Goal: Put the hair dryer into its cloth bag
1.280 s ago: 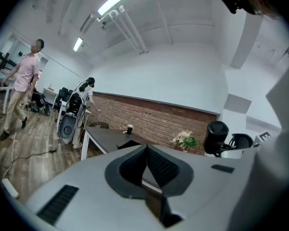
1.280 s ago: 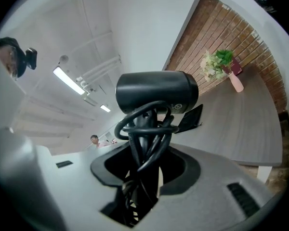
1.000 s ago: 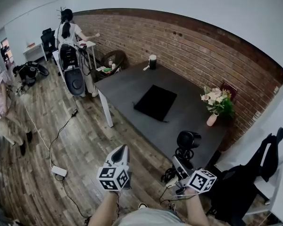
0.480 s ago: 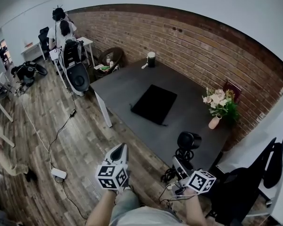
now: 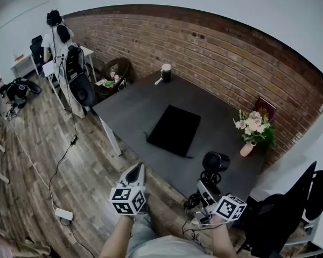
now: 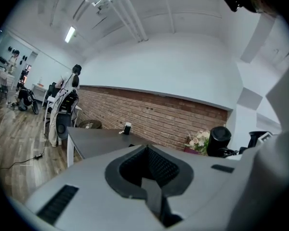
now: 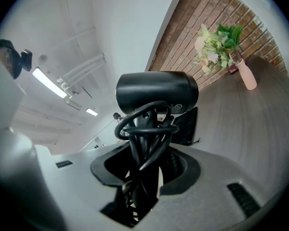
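Hair dryer (image 5: 214, 163), black and glossy with its cord looped round the handle, stands upright in the right gripper (image 5: 205, 188). The jaws are about half spread and clamped on the handle and the cord bundle together. It hangs by the near edge of the dark grey table (image 5: 134, 104), well apart from the flat black cloth bag (image 5: 174, 130) lying mid-table. The left gripper (image 5: 135, 175) has its jaws pressed together with nothing between them.

By my reading this is the approach: the dryer is in hand and the bag untouched, its mouth not yet opened. Next the left jaws need to part and pinch one layer at the bag's mouth, lifting it so the dryer's barrel can slide in. Which end is the mouth I cannot tell.
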The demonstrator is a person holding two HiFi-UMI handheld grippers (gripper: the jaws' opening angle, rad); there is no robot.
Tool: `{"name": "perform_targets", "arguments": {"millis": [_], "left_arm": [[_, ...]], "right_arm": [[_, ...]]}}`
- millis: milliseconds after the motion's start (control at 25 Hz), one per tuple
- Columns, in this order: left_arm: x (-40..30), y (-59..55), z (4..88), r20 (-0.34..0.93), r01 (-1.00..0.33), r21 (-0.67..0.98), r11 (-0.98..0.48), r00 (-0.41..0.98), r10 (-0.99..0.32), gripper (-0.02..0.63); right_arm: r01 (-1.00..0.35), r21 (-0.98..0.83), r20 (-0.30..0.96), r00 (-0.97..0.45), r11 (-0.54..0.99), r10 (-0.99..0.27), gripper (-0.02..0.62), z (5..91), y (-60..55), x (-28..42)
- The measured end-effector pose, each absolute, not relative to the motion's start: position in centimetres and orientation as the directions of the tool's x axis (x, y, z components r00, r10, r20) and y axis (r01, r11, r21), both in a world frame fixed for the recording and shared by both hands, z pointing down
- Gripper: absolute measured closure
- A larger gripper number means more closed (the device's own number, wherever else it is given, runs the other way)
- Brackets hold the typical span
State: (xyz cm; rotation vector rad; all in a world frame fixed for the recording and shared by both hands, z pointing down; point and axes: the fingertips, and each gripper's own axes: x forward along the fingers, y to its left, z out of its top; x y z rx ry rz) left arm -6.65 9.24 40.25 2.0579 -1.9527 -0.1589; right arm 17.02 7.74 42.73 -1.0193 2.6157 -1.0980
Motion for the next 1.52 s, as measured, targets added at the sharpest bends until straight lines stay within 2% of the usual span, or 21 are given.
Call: {"name": "perform_targets", "arguments": {"millis": [840, 1080, 1520], "left_arm": [[-18.5, -11.3, 38.9, 0.143, -0.924, 0.298, -0.239, 0.29, -0.946, 0.6], [-18.1, -14.5, 41.5, 0.185, -0.909, 0.33, -0.253, 0.325, -0.927, 0.599], [-15.4, -16.8, 44.1, 0.268, -0.92, 0.29, -0.262, 0.341, -0.901, 0.6]], "right_arm": [[-0.648, -0.672, 0.167, -0.604, 0.358, -0.78, 0.439, 41.2, -7.8, 5.3], [-0.68, -0.655, 0.216, -0.585, 0.328, -0.781, 0.439, 42.3, -9.9, 5.2], [-0.679, -0.68, 0.274, -0.584, 0.275, -0.764, 0.439, 45.5, -13.6, 7.6]]}}
